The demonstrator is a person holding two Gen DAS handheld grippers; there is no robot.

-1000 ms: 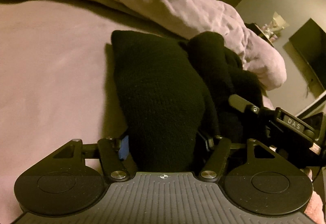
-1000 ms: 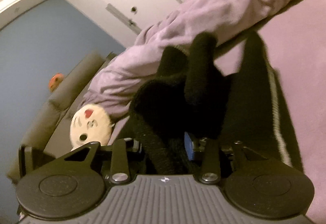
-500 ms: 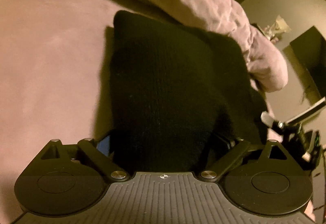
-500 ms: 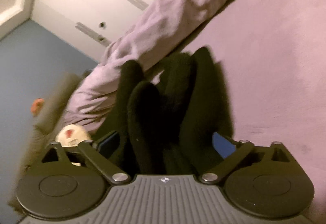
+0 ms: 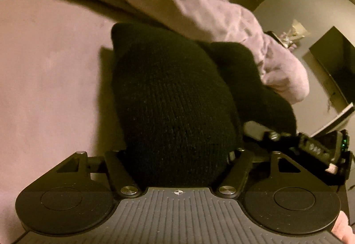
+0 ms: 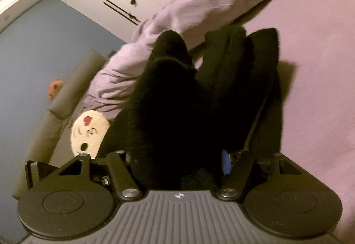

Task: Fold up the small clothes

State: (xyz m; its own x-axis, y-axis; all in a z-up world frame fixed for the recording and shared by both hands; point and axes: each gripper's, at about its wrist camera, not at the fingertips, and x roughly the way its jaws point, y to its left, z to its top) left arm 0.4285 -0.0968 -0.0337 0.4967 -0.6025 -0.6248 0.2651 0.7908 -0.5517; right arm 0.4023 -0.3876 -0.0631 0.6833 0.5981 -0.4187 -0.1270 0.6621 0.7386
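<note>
Regripping is the step: both grippers have just been closing, the left gripper (image 5: 177,155) and right gripper (image 6: 177,161) each pinching the black knit (image 5: 173,99) on the bed (image 5: 48,70) beside the duvet (image 5: 199,6). Each should seat a single edge, then fold evenly.

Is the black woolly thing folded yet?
Not yet. The black knit garment is bunched on the pink bed sheet, not flat. Both the left hand-held gripper and right hand-held gripper, jaws just closing, have it between them. Smoothing and folding remain.
</note>
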